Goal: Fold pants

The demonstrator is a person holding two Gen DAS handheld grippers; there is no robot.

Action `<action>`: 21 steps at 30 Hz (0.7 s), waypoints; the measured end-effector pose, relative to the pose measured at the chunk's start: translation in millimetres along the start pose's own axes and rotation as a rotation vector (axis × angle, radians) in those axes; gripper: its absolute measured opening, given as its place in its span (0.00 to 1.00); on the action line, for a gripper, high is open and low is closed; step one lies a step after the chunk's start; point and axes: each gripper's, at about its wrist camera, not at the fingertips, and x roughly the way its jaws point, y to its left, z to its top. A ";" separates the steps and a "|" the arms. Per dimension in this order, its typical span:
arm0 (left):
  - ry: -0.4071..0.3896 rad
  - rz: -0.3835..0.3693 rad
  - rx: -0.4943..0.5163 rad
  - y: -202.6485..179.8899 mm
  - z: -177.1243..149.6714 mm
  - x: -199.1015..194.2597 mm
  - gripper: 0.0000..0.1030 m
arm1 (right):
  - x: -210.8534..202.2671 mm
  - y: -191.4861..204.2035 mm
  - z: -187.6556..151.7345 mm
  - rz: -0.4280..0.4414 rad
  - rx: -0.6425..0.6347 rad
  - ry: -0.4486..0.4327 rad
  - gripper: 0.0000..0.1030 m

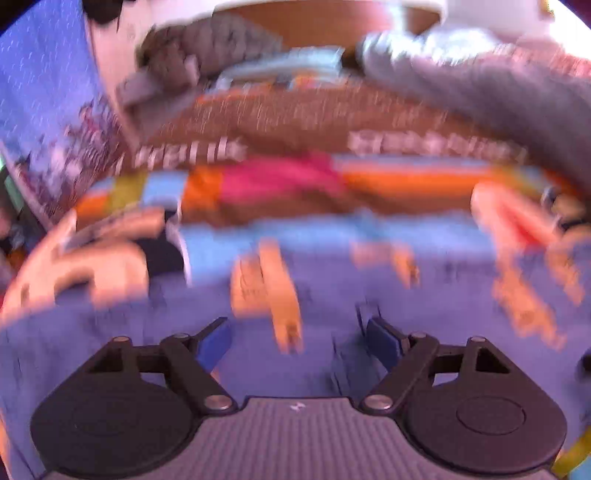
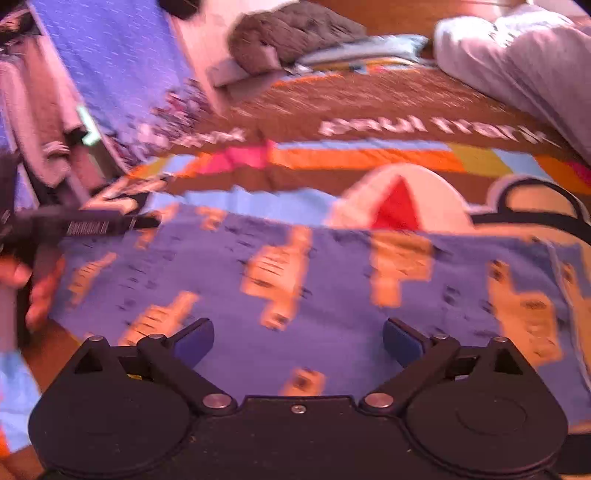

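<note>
Pants [image 2: 332, 280]: blue-purple with orange print, spread flat on a colourful bedspread [image 2: 369, 155], lying left to right across both views.

Right gripper [image 2: 298, 341]: jaws wide apart, nothing between the pads, pointing down over the near part of the pants. Fabric runs under and past both fingers, out to the far edge. Contact with the cloth: cannot tell.

Left gripper [image 1: 298, 341]: jaws also well apart, empty, hovering over the pants; this view is heavily blurred. In the right wrist view the same left gripper [image 2: 110, 223] shows as a dark finger at the pants' far-left edge, a person's hand [image 2: 40, 291] holding it just below.

Far side of the bed: grey knitted bundle [image 2: 291, 33] at far left, pale grey bedding [image 2: 524, 59] at far right.
</note>
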 end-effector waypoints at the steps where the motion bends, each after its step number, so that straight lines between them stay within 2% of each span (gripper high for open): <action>1: -0.036 0.035 -0.003 -4.2 -7.3 -6.0 0.83 | -1.0 -6.0 -0.7 -0.024 0.005 0.012 0.95; 3: -0.029 0.062 0.001 -4.6 -12.7 -14.4 0.85 | -8.1 -20.2 -2.2 -0.090 0.010 0.019 0.95; 5: -0.008 0.082 -0.019 4.9 -18.3 -23.1 0.94 | -16.1 -38.7 -4.6 -0.217 0.013 0.023 0.95; 7: 0.012 0.106 -0.040 20.4 -25.3 -30.9 0.95 | -21.5 -58.4 -7.6 -0.296 0.028 0.020 0.93; 10: 0.028 0.113 -0.096 41.3 -25.6 -43.1 0.94 | -29.5 -76.1 -9.0 -0.242 0.083 -0.009 0.91; 13: -0.017 0.091 -0.137 45.1 -25.0 -62.2 0.94 | -36.8 -55.8 -10.7 -0.300 0.065 -0.051 0.94; 15: -0.073 0.054 -0.153 29.2 -27.9 -69.4 0.95 | -39.4 -36.8 -12.2 -0.231 0.018 -0.080 0.95; 16: -0.077 0.034 -0.148 19.6 -30.0 -68.7 0.96 | -35.4 -23.8 -15.7 -0.169 -0.025 -0.067 0.96; 18: -0.026 0.005 -0.067 -7.2 -33.2 -59.9 0.96 | -21.5 -1.6 -22.5 -0.130 -0.164 0.002 0.96; 20: 0.025 0.075 0.061 -30.1 -32.6 -50.5 0.98 | -19.1 3.1 -22.9 -0.160 -0.202 0.007 0.99; 21: 0.027 0.091 0.075 -33.0 -31.4 -50.8 0.99 | -20.4 -1.6 -22.0 -0.168 -0.174 0.006 0.99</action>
